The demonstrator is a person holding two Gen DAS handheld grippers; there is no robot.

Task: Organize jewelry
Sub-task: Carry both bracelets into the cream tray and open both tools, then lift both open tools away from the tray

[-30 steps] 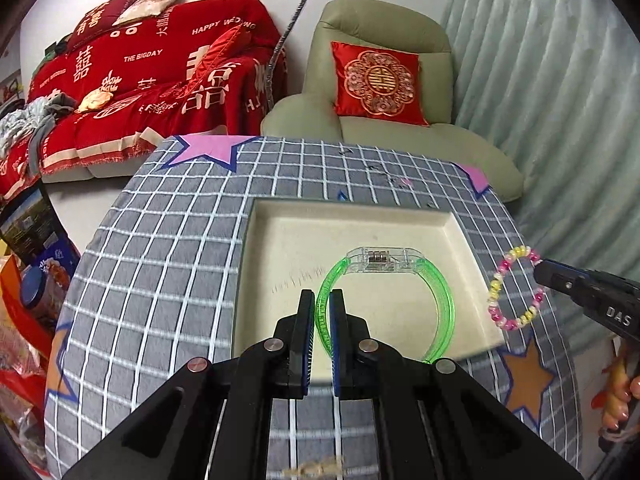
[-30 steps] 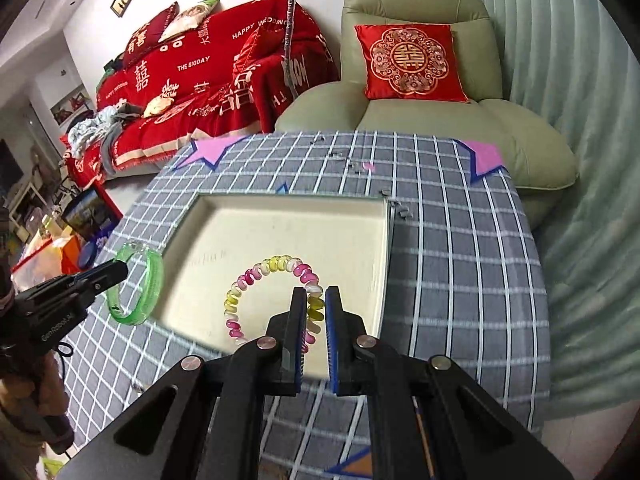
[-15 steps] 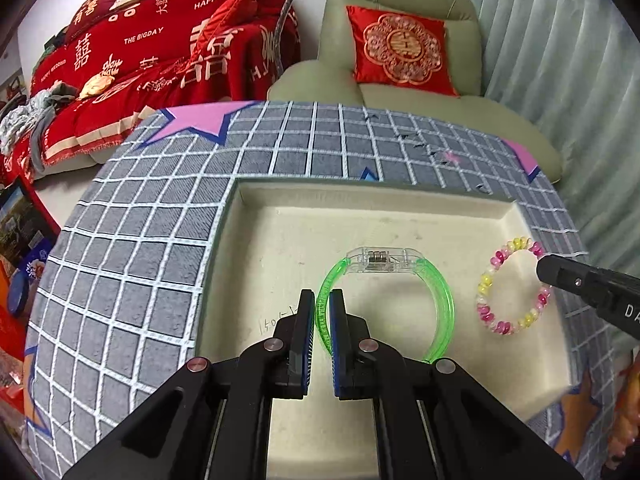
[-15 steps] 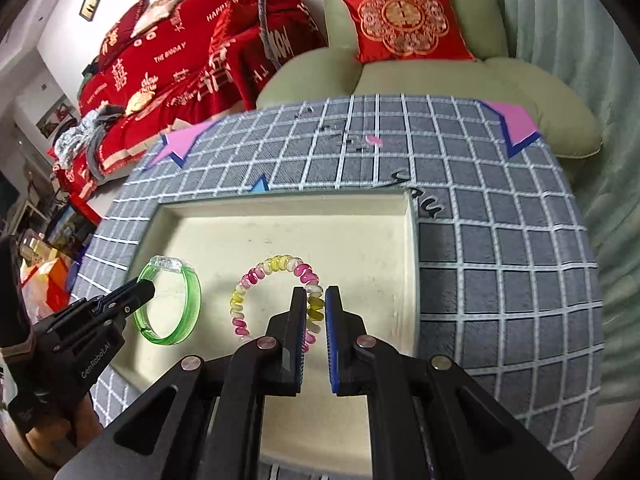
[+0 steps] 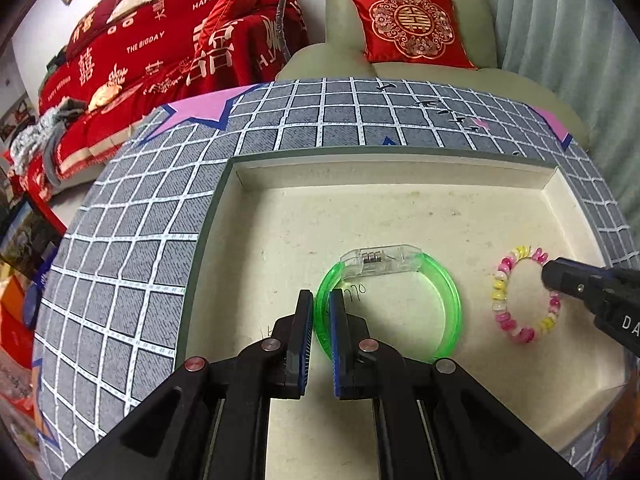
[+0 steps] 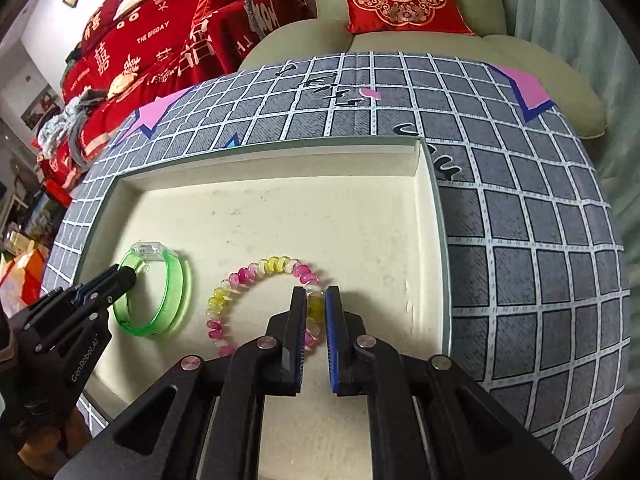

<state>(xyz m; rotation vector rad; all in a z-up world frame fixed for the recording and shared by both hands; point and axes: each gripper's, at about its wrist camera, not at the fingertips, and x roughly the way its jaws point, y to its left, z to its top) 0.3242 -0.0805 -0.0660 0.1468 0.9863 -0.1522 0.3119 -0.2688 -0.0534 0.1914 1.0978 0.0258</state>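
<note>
A round table (image 5: 132, 240) is wearing a grey cloth gridded in white, with pink star shapes (image 5: 200, 114) showing toward its far edge. A shallow cream tray (image 5: 400, 168) is sitting directly on that cloth, taking up the middle and near side, its rim standing above the fabric.

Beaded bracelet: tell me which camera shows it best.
The left wrist view. There the pink-and-yellow beaded bracelet shows nearly its whole ring over the tray, only a short stretch hidden behind the right gripper. The right wrist view is closer, but that gripper's fingers cover its near side.
</note>
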